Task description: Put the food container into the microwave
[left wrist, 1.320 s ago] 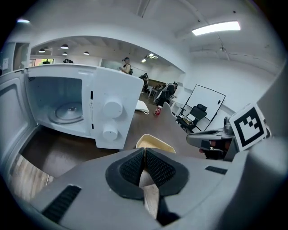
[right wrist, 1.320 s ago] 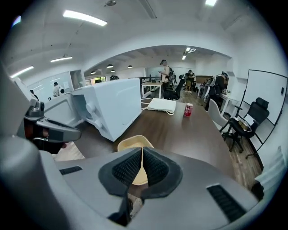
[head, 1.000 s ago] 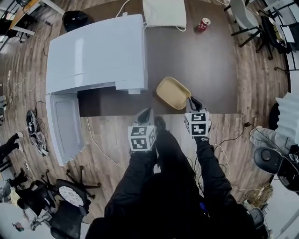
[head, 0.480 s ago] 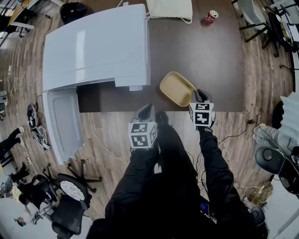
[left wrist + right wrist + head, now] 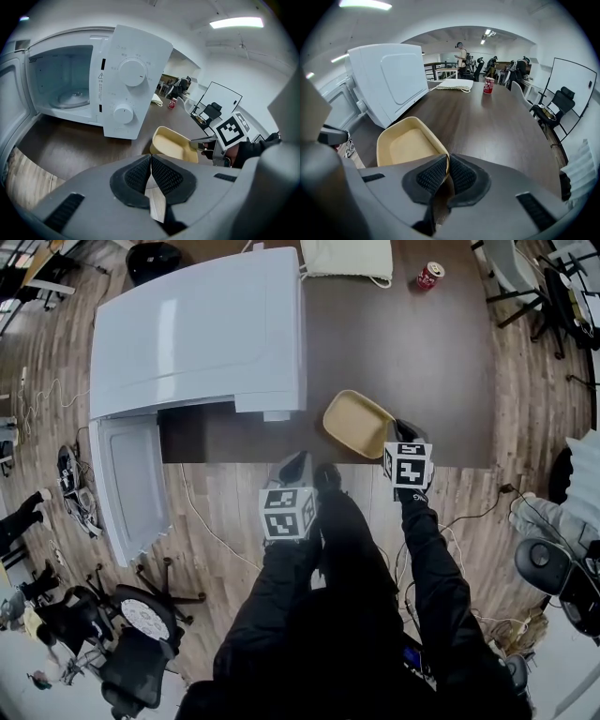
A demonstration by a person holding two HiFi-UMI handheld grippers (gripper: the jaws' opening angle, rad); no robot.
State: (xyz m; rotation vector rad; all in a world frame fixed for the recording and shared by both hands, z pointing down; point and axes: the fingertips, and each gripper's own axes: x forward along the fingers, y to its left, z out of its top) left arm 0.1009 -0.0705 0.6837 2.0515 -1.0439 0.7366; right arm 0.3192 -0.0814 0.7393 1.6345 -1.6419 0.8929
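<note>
Food container (image 5: pixel 354 421) is at the counter's (image 5: pixel 412 352) near edge, its near-right rim pinched in my right tool (image 5: pixel 394 432), with the microwave's (image 5: pixel 202 334) open mouth off to its left, while my left tool (image 5: pixel 292 467) hangs closed and empty nearer that opening.

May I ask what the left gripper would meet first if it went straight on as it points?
Probably the bare table top, then the microwave's control panel; the food container sits just right. Depth unclear.
</note>
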